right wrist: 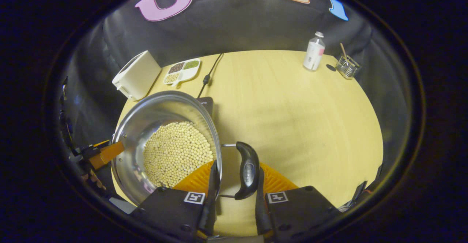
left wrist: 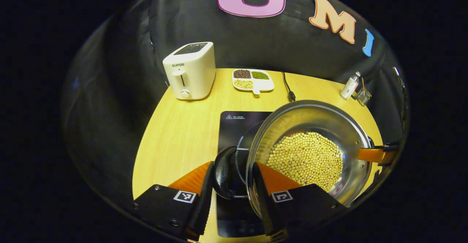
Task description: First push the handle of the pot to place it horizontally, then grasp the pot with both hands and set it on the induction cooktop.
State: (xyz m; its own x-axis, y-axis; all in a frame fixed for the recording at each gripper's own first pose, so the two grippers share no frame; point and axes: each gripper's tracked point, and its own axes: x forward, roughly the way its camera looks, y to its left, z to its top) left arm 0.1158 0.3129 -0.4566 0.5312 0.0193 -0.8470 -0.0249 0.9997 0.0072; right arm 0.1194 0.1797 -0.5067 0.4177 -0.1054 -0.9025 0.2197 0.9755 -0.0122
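The steel pot, holding a layer of pale beans, is sitting partly over the black induction cooktop, its far side hanging past the cooktop's edge above the wooden table. In the left gripper view, the left gripper is standing with its jaws apart around one black side handle; whether the pads are pressing it cannot be told. In the right gripper view, the right gripper is straddling the opposite handle just beside the pot's rim, jaws likewise apart. Farther back are sitting a white toaster, a divided dish of grains, a power cord, a small bottle and a little glass holder.
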